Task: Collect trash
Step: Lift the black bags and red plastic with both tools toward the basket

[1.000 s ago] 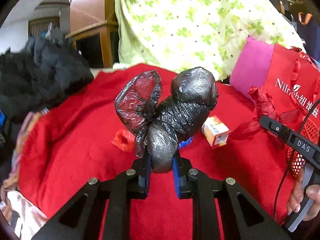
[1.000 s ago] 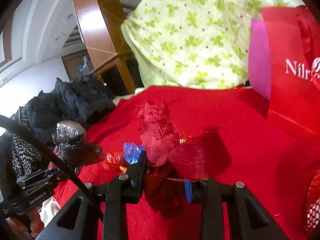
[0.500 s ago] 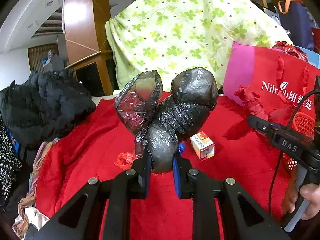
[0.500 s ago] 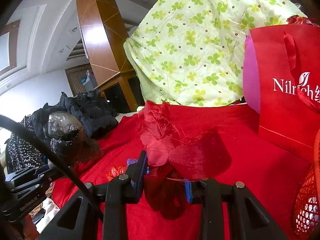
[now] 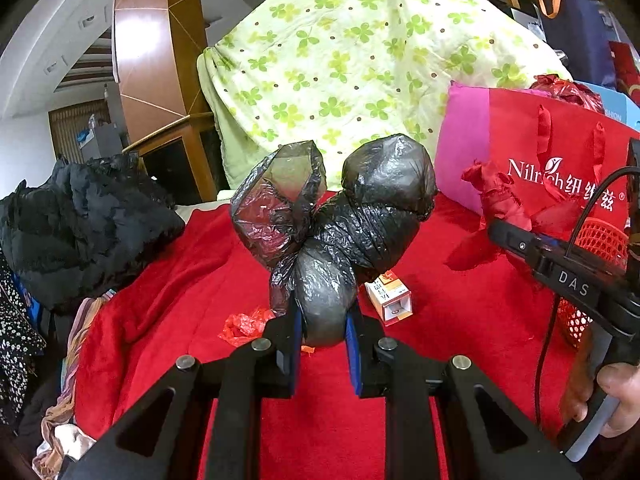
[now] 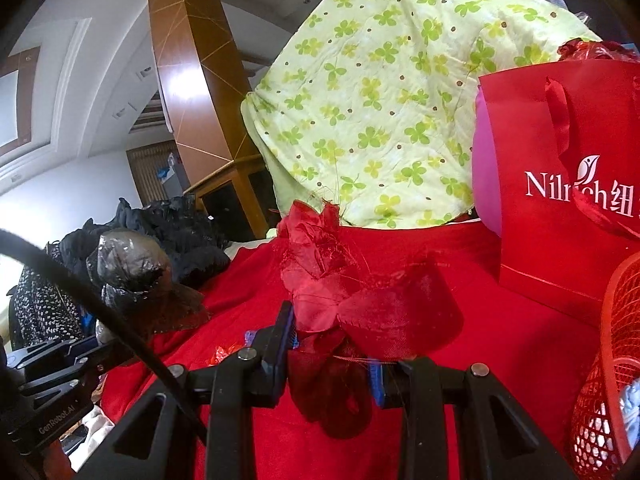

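My left gripper is shut on a knotted black plastic bag and holds it above the red blanket. The bag also shows at the left of the right wrist view. My right gripper is shut on a crumpled red fabric scrap, held above the blanket; it shows at the right of the left wrist view. A small orange and white box and a red wrapper scrap lie on the blanket. A red mesh basket stands at the right.
A red paper gift bag stands at the back right beside a pink cushion. A green clover-print quilt rises behind. A black jacket lies piled at the left. A wooden pillar stands behind.
Both grippers have risen and tilted up with their loads; the blanket sits lower in both views. The mesh basket has come into the right wrist view.
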`<state>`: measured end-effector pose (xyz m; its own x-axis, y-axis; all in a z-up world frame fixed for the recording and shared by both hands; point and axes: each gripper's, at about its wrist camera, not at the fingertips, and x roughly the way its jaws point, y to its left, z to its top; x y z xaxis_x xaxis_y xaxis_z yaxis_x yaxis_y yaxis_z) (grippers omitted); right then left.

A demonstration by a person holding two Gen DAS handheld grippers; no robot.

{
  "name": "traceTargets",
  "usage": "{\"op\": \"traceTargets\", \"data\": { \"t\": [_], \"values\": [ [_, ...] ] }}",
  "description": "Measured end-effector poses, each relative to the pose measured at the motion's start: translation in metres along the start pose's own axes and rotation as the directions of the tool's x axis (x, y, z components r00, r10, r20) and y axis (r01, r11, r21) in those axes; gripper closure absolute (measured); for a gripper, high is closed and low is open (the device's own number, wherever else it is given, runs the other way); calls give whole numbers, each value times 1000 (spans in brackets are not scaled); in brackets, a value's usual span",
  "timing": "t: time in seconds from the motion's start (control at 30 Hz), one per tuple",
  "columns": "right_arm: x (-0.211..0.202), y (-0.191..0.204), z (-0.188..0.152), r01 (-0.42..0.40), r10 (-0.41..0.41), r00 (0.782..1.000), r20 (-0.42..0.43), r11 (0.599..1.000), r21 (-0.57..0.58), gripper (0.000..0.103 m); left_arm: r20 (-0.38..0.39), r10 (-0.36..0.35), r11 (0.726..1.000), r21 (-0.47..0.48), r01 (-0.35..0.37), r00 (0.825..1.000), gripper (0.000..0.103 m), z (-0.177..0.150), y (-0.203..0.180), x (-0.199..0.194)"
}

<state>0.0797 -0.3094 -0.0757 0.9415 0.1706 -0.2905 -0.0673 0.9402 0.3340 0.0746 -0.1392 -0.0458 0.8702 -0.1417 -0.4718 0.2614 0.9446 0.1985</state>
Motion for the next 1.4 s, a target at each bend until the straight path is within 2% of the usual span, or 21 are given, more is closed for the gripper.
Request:
{"op": "traceTargets", "data": {
  "t": [1.4],
  "values": [
    [-38,-35,9,54,-54,997,57,999,7,70,-16,-52,996,65,53,999,82,-4,-32,3]
  ]
}}
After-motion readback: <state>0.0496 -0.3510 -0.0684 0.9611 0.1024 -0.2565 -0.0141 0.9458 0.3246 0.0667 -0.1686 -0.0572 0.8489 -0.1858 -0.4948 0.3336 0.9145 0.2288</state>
